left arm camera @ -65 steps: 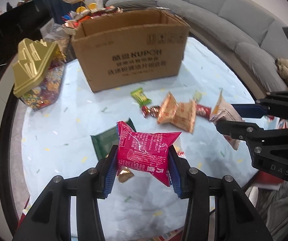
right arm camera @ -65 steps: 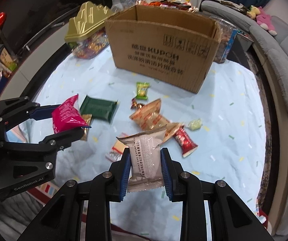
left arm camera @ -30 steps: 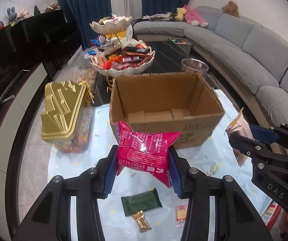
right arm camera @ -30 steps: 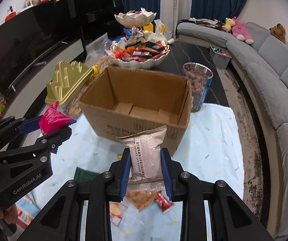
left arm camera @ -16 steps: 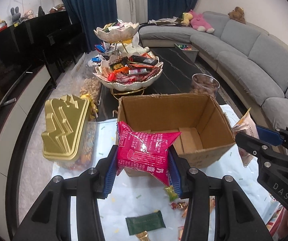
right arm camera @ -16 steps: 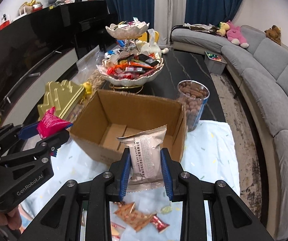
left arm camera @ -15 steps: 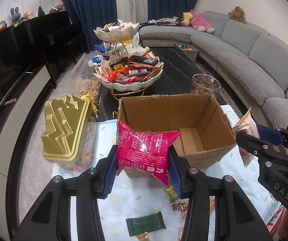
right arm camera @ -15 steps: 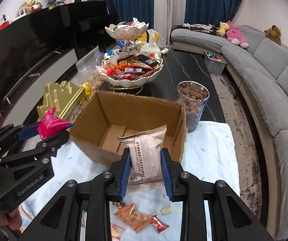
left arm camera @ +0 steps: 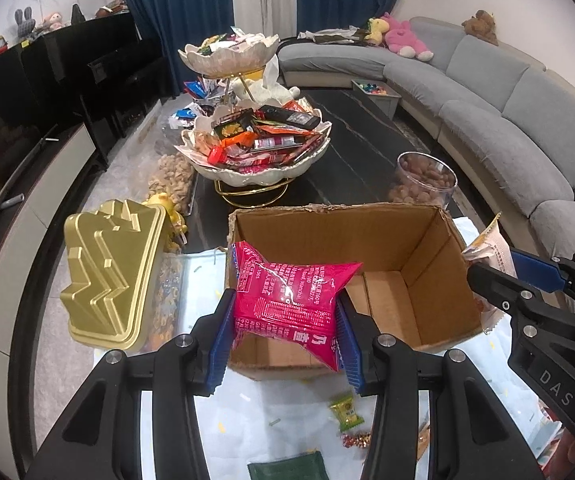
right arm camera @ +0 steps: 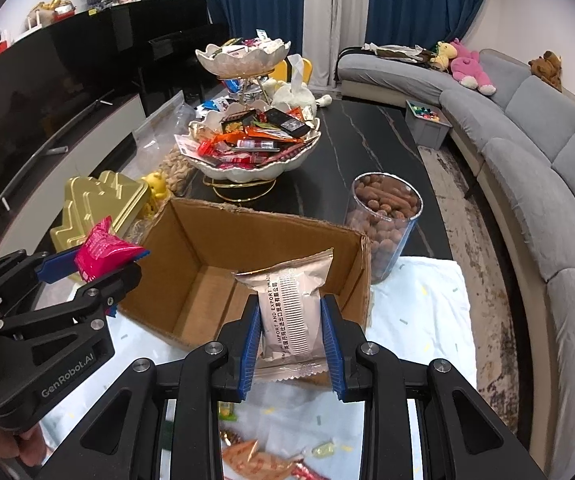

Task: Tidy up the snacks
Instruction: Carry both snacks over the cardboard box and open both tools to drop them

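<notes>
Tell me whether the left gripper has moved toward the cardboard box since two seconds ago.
Yes. The left gripper, shut on the pink snack packet, has advanced from over the scattered snacks to the near rim of the cardboard box, whose open inside now shows behind the packet.

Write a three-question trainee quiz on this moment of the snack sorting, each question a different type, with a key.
1. True or false: the cardboard box already holds several snack packs.
2. Multiple choice: what is the left gripper holding? A) a green bar B) a pink packet C) nothing
3. Fill in: the right gripper is shut on a ____ packet with a barcode facing the camera.

Key:
1. False: only the box's bare bottom flaps show.
2. B
3. beige
</notes>
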`<state>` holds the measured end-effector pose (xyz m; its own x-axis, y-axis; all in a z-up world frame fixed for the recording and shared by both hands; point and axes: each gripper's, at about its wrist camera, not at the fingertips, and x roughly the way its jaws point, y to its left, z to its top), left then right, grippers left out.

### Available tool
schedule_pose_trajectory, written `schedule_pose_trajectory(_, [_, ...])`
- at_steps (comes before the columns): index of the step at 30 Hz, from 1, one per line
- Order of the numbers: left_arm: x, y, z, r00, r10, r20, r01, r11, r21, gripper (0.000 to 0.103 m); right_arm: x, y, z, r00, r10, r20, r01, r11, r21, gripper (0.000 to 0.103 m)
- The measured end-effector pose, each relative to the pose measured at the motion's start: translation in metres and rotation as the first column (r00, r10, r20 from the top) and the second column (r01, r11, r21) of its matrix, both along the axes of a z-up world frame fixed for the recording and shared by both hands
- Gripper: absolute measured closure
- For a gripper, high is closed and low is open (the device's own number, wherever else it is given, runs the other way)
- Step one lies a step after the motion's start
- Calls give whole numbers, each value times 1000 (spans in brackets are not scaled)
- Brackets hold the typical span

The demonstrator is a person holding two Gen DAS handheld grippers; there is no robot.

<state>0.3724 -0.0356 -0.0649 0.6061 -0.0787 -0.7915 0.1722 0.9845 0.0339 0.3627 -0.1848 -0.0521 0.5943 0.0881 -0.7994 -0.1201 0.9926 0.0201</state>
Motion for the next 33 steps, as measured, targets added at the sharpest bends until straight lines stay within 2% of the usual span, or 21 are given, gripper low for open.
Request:
schedule_pose_trajectory(11, [23,-4,-22,999,0,-43,0,1000,-5,56,24,-1,-21,999,-3,-40,4,1000,11,72])
schedule_pose_trajectory(17, [26,-4,-26,999,-4,-54,3,1000,-11,51,30,-3,-28,999,4,-47,-3,1000,13,71])
schedule_pose_trajectory(20, [26,-4,-24,999,4,-45,-4,1000,-2,39,31,-4,-29,998,5,-55,-4,1000,11,64])
schedule_pose_trajectory(22, [25,-3,-24,999,11,-44,-11,1000,-4,34,31,-5,-28,999,0,-50,0,1000,11,50])
schedule_pose_trajectory(25, [24,-1,-22,999,16,-43,-17,1000,-4,28,29,-7,-24,999,-16,-37,16,1000,1,36])
schedule_pose_trajectory(28, [22,0,-21,999,20,-40,-20,1000,6,25,27,-7,-21,999,-22,-28,22,1000,-8,35])
schedule_pose_trajectory(30, [19,2,-20,999,26,-36,-26,1000,9,17,24,-7,-19,999,-23,-25,23,1000,-8,35])
schedule_pose_trajectory(33, [15,3,-16,999,36,-22,-36,999,9,14,21,-7,-15,999,-26,-19,26,1000,-7,35])
